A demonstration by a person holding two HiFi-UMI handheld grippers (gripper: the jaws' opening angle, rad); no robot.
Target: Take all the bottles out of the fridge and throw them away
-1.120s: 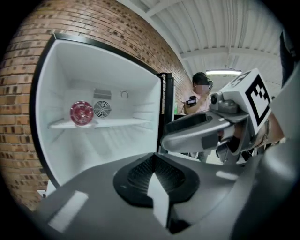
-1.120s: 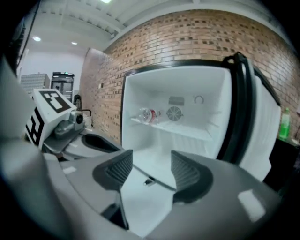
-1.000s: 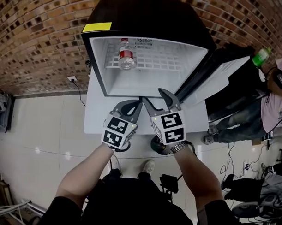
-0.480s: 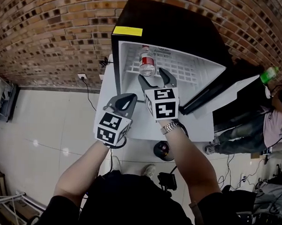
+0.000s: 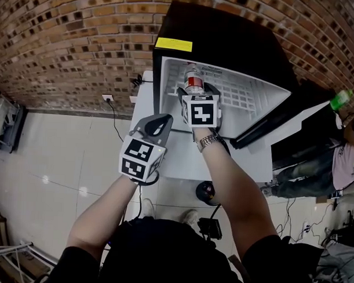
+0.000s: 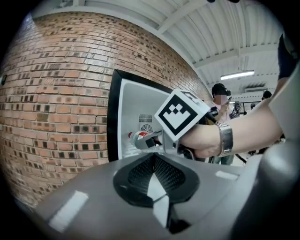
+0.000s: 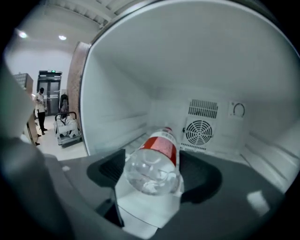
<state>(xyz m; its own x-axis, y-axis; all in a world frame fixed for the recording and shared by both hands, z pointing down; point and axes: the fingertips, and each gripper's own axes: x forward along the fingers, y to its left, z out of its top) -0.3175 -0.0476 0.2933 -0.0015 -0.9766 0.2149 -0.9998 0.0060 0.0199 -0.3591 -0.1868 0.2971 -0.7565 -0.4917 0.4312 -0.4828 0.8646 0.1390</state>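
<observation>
A clear bottle [image 5: 193, 82] with a red label lies on the wire shelf inside the open black fridge [image 5: 226, 47], base toward me. My right gripper [image 5: 198, 90] reaches into the fridge. Its jaws have just been opening and stand wide on either side of the bottle [image 7: 157, 161]; a gap shows at each pad. My left gripper [image 5: 159, 122] hangs outside, left of the fridge opening, shut with nothing in it. In the left gripper view its pads [image 6: 164, 171] meet, and beyond them I see the right hand at the bottle [image 6: 142, 139].
The fridge stands on a white cabinet [image 5: 182, 161] against a brick wall [image 5: 70, 41]. Its door [image 5: 293, 127] hangs open to the right. A person at the right edge holds a green bottle [image 5: 341, 98]. A dark round object [image 5: 205, 191] sits on the floor below.
My right gripper has gone forward into the fridge and its jaws have spread around the bottle. The left gripper has risen a little and stays outside.
</observation>
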